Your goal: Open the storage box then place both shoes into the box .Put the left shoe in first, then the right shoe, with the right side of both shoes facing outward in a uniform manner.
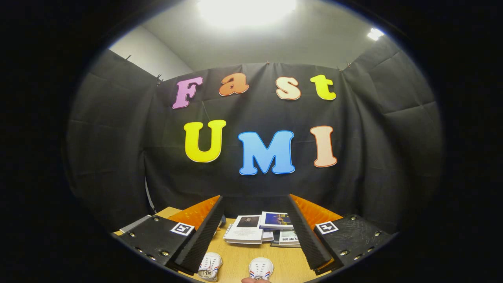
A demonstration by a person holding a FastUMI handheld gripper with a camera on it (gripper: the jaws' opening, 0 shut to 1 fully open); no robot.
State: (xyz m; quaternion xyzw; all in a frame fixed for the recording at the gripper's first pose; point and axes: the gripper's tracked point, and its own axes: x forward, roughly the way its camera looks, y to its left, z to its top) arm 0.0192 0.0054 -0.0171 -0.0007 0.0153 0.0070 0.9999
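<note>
Two small white shoes with red and blue stripes stand on the wooden table. The left one [210, 266] lies close to my left finger [202, 236], the right one [261, 269] sits between the fingers, nearer to me. My gripper [255, 204] is held above the table, open wide, with nothing between its fingers. The right finger [304, 232] stands well apart from both shoes.
Several booklets and cards [255, 230] lie in a loose stack on the table [235, 257] beyond the shoes, between the fingers. A fingertip of a person [255, 280] shows just in front of the right shoe. The black cloth wall rises behind the table.
</note>
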